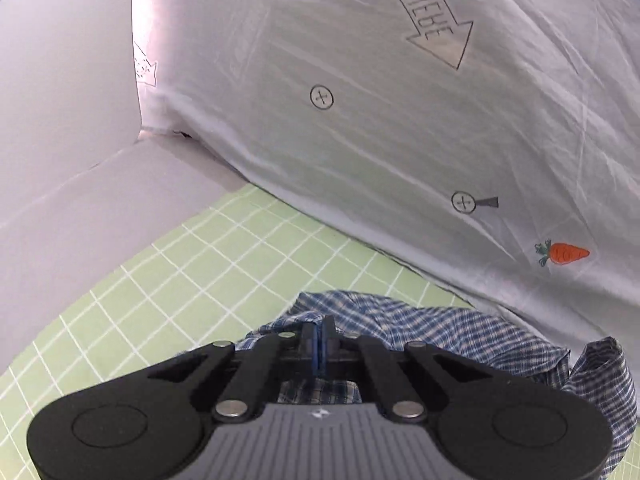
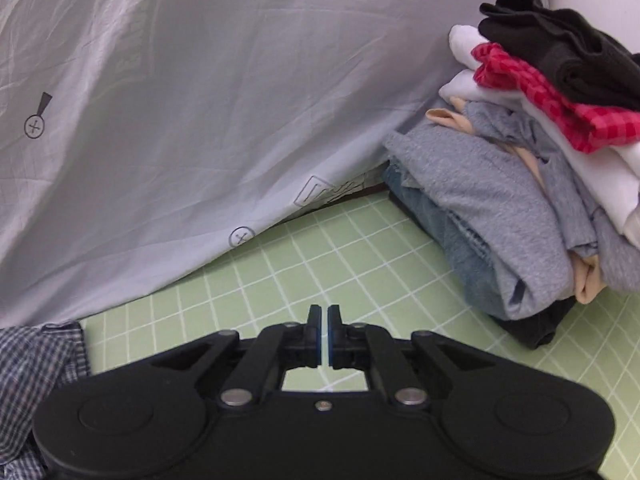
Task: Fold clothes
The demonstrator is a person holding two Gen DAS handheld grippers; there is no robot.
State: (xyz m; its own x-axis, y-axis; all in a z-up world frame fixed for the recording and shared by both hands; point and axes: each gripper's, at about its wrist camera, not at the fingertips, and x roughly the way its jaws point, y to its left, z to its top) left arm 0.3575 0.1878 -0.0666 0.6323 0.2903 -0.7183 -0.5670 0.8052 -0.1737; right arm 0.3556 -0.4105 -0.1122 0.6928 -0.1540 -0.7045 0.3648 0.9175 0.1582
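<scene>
Our left tongs (image 1: 319, 330) pinch the blue plaid shirt (image 1: 420, 330); our right tongs (image 2: 324, 322), nearly closed with 1 narrow gap, hold nothing beside the clothes pile (image 2: 532, 168).

Green grid mat (image 2: 360, 248) — bearing a plaid shirt (image 1: 420, 328) and clothes stack (image 2: 532, 184).

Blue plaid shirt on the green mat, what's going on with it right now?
The left hand-held gripper is shut on the blue plaid shirt, which lies bunched on the green grid mat next to a draped pale printed sheet. The right hand-held gripper sits over bare mat, jaws nearly closed and holding nothing. A stack of folded clothes is on the mat to its right.
</scene>
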